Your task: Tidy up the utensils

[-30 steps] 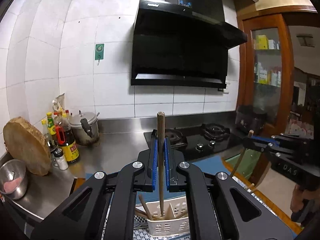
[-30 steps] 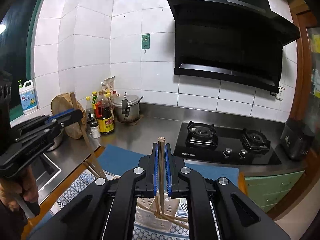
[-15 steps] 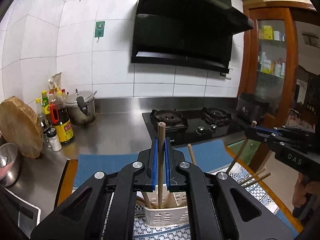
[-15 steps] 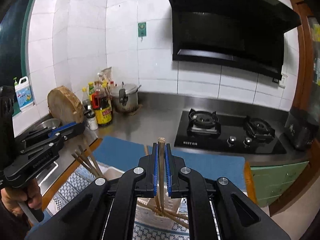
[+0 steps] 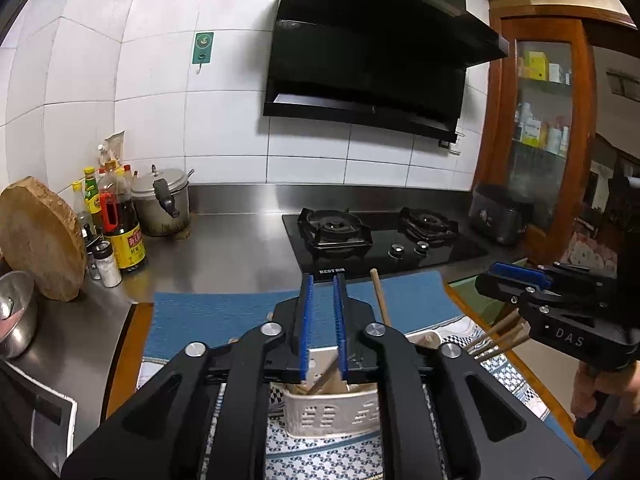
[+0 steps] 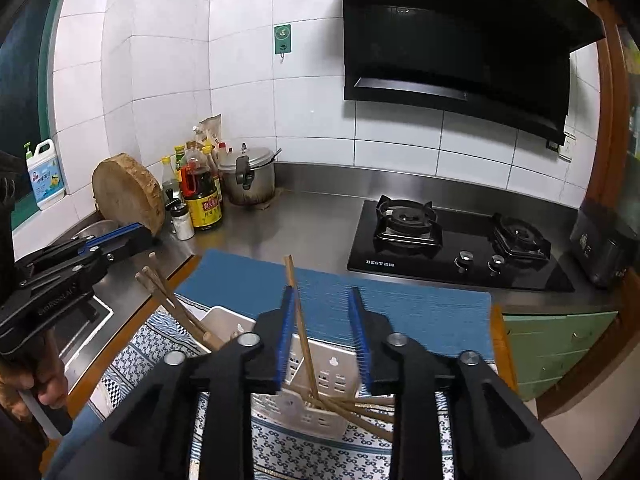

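The left tool (image 5: 323,286) stands with its blue pads apart, nothing between them. Directly below it sits the white utensil holder (image 5: 332,414) with chopsticks (image 5: 325,374) inside. The right tool (image 6: 322,298) is spread wide too; one chopstick (image 6: 301,326) leans loose against its left pad, foot in the holder. Both hover over the patterned mat (image 6: 316,456) on the tabletop (image 6: 304,224).

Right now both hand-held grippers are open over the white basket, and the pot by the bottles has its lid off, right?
Not quite. The pot has its lid on, as the right wrist view shows. The rest holds: the left hand-held gripper and the right hand-held gripper are both open over the white basket, and the pot stands beside the bottles.
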The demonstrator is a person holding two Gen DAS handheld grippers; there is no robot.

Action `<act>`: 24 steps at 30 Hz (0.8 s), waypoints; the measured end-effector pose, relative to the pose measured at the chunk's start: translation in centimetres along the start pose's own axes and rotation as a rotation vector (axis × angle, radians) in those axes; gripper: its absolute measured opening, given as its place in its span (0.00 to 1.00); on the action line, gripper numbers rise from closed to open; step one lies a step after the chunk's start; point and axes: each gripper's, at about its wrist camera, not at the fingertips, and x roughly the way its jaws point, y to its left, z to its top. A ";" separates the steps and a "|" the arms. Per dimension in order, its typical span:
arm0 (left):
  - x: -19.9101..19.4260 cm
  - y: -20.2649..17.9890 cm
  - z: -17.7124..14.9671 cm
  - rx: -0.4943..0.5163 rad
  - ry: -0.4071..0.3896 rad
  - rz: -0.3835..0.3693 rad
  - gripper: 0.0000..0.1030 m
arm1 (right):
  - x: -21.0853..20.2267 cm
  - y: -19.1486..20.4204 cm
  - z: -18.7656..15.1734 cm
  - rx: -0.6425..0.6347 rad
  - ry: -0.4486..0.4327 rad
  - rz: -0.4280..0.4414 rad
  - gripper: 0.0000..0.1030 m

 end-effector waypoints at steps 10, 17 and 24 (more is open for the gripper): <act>-5.8 -1.0 -2.8 -0.007 -0.026 -0.012 0.48 | -4.3 0.7 -4.5 0.002 -0.015 -0.001 0.69; -10.1 -2.2 -6.5 -0.011 -0.025 -0.014 0.72 | -8.1 1.1 -9.0 0.027 -0.026 0.005 0.86; -13.9 -3.7 -10.6 -0.012 -0.010 -0.014 0.91 | -11.4 1.8 -13.6 0.035 -0.013 -0.012 0.91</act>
